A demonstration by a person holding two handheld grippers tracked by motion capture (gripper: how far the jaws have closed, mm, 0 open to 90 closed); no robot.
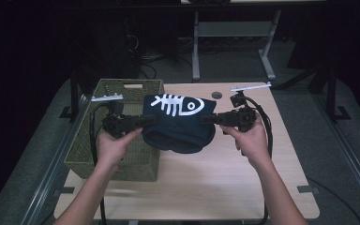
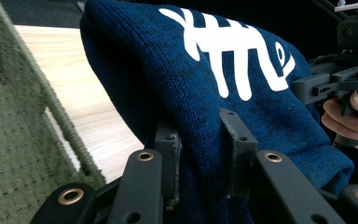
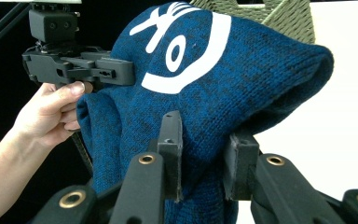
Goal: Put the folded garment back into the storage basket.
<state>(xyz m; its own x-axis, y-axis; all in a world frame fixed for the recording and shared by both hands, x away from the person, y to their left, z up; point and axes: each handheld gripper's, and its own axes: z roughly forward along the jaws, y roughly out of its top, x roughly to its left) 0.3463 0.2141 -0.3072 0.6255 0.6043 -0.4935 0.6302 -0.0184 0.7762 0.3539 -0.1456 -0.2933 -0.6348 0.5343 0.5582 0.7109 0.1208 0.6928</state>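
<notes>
Navy knitted sweater (image 1: 180, 123) with a white fish-skeleton print, held above the table between both grippers: left gripper (image 1: 146, 120) pinches its 9 o'clock edge, right gripper (image 1: 210, 119) its 3 o'clock edge, each with jaws closed on fabric. Green woven basket (image 1: 122, 140) stands at 9 o'clock on the pale wooden table (image 1: 243, 183); dark room beyond.

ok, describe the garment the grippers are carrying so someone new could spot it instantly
Start at the light wooden table with a green woven basket on its left side. Just right of the basket, held up between the left gripper and right gripper, hangs a dark blue knit garment. Its white fish-skeleton print sets it apart.
</notes>
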